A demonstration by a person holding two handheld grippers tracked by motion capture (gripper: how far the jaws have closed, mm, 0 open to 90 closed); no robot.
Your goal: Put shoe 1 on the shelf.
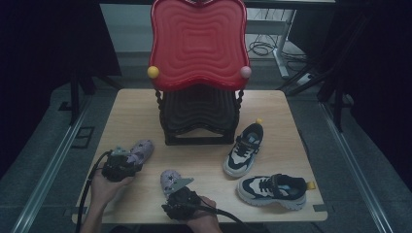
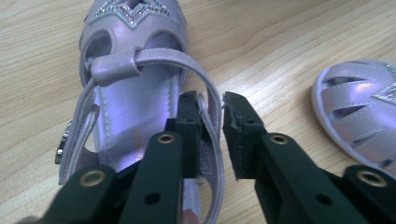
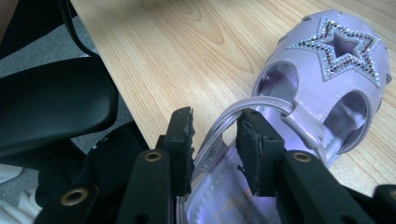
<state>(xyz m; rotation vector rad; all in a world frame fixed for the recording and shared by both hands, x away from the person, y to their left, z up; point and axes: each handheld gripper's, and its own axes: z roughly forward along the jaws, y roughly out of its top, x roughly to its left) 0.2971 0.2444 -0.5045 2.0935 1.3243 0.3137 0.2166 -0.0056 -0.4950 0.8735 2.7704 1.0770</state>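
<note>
High view, two lilac sandals (image 1: 142,149), two sneakers (image 1: 245,149)

Pearly sandals on pale wood

The lilac sandal (image 2: 130,93) looks like smooth, shiny faux leather with glittering stones — its mate (image 3: 327,79) alike; the table (image 2: 280,46) is matt grained wood, the red tray (image 1: 198,43) glossy ribbed plastic.

left gripper (image 2: 212,114): jaws part-open | right gripper (image 3: 215,135): jaws part-open
</note>
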